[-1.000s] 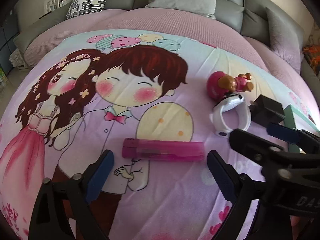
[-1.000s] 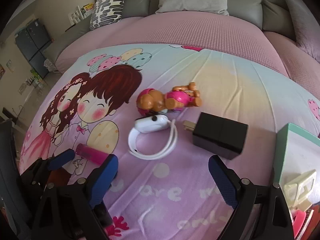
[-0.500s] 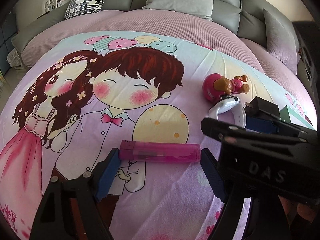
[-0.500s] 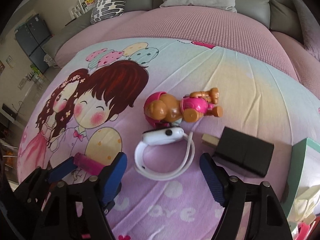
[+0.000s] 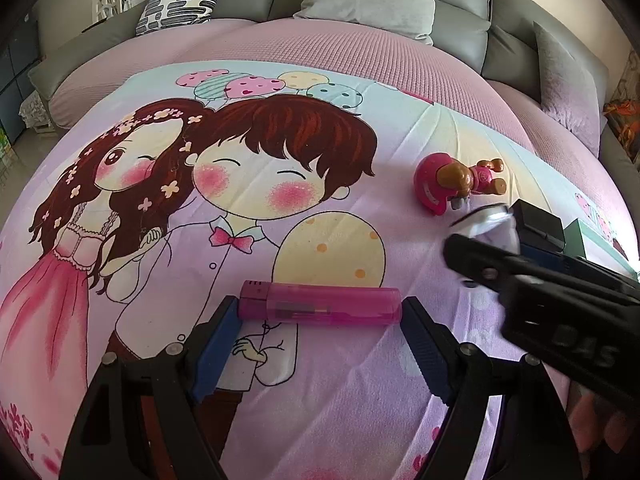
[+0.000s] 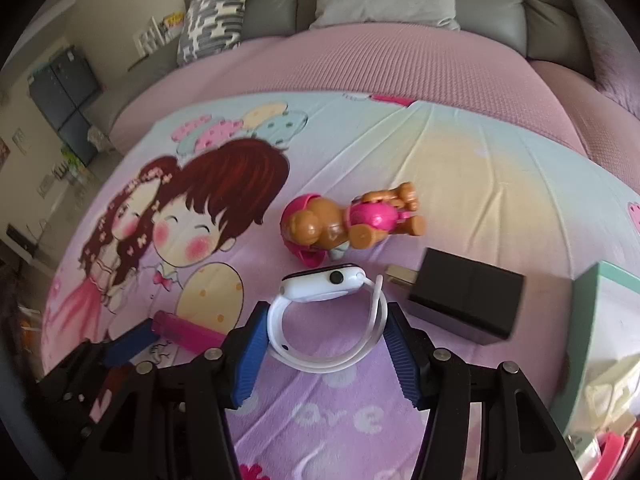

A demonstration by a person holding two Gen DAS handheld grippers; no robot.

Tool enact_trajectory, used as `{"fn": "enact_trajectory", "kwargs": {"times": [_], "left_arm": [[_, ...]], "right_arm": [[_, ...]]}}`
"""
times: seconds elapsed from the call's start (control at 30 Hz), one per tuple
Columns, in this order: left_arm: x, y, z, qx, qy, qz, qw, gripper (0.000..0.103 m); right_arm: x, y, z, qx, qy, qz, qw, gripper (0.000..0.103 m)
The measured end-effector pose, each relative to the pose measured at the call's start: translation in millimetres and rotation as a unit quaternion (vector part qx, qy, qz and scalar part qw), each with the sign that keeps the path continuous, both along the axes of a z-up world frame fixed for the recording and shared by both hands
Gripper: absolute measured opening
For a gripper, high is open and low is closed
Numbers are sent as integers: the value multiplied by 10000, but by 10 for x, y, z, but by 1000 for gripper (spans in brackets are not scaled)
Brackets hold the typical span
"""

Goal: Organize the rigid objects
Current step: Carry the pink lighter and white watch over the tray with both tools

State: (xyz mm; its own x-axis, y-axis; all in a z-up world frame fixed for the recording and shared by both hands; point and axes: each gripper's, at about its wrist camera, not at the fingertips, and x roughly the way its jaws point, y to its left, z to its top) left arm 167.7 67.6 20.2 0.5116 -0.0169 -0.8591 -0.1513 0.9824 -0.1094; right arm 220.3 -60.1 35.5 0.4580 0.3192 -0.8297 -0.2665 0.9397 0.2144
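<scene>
right gripper (image 6: 326, 354) fingers (image 6: 248, 360) closing around white watch (image 6: 328, 320)

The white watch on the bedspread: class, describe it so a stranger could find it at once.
On the cartoon-printed bedspread, look just below the pink-and-brown toy dog and left of the black charger. The white watch lies there: the only white, loop-shaped object.
</scene>
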Motion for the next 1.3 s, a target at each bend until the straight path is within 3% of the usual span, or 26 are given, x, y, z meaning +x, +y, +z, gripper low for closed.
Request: {"fn": "enact_trajectory", "kwargs": {"times": [0.37, 0.7, 0.87, 1.0, 1.3], "left_arm": [[-20, -37, 114, 38, -146, 154, 9998, 82], [-62, -381, 558, 126, -798, -99, 9967, 82], [-66, -715, 764, 9, -1128, -480, 9925, 82], [-75, -1044, 899, 126, -1296, -814, 9881, 82], [-112, -1740, 1058, -58, -1576, -1457, 9767, 82]], "right_arm": [[-426, -509, 387, 467, -485, -635, 9957, 60], [-871, -1327, 616, 65, -867, -1778, 9802, 60], [-1010, -1794, 628, -167, -888, -2379, 9671, 60], [-1090, -2146, 632, -170, -897, -2746, 9572, 60], [-1206, -2797, 609, -171, -881, -3298, 9398, 60]]}}
